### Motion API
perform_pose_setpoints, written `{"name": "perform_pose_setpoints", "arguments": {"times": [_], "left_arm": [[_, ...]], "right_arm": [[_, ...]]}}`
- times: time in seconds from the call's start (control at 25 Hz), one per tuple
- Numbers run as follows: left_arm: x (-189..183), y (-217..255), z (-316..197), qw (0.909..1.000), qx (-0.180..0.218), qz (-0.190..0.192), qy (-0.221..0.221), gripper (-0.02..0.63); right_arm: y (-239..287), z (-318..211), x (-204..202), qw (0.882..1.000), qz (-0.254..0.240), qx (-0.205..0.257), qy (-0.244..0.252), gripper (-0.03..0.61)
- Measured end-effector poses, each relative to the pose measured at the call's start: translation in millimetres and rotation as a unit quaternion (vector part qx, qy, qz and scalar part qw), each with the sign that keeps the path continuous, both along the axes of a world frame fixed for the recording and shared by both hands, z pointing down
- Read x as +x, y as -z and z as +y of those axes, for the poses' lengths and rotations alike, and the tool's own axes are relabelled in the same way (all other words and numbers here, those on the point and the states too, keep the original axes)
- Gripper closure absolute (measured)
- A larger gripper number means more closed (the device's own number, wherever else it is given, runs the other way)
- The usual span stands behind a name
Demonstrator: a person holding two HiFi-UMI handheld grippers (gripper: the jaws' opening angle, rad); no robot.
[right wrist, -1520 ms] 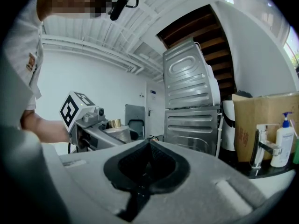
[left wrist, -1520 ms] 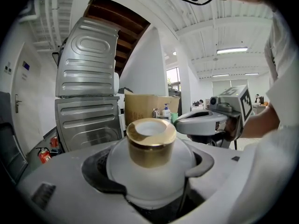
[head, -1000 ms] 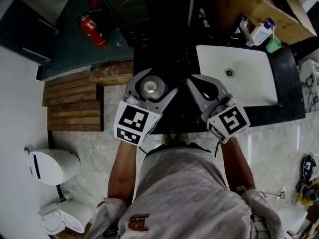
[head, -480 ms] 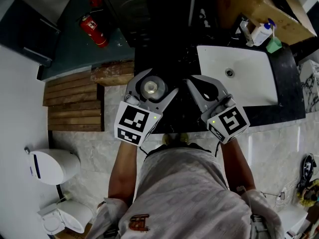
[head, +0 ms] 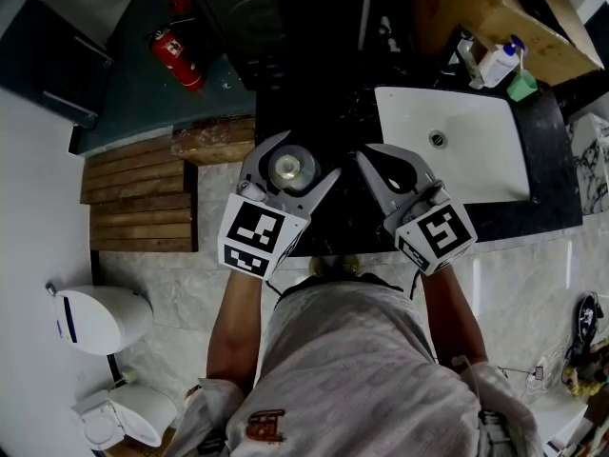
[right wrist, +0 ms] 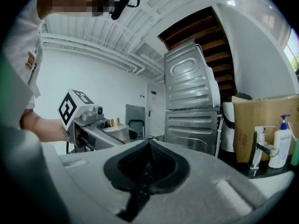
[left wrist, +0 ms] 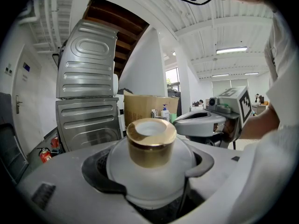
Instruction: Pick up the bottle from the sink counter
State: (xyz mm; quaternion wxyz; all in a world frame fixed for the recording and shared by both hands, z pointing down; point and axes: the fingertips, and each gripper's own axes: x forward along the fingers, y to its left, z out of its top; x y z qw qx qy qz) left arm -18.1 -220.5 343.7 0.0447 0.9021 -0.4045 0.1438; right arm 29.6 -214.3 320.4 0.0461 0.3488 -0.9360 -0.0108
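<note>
Looking down through the head view, I saw the left gripper clamped round the bottle, which sat between its jaws over the dark counter, just left of the white sink. From the left gripper view the pads pressed on both sides of the bottle's pale rounded body, and its gold cap stood upright above them. I could not tell whether its base touched the counter. The right gripper hung just to the right of the left one, apart from it, near the sink's left edge; its jaws were closed together with nothing between them. A grey ribbed metal cabinet stood on the far side of the counter. At the sink's far right corner a pump bottle stood beside a box. A red extinguisher lay on the dark floor at the far left, and a toilet was near left.
</note>
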Motion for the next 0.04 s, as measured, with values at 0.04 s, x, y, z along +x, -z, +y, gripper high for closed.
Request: {"name": "perform_pose_setpoints", "arguments": {"times": [0.04], "left_arm": [[-0.2,0.0,-0.1,1.0,0.0,0.0,0.0,0.281]], "right_arm": [[-0.3,0.0,-0.2,1.0,0.0,0.0,0.0,0.578]]}}
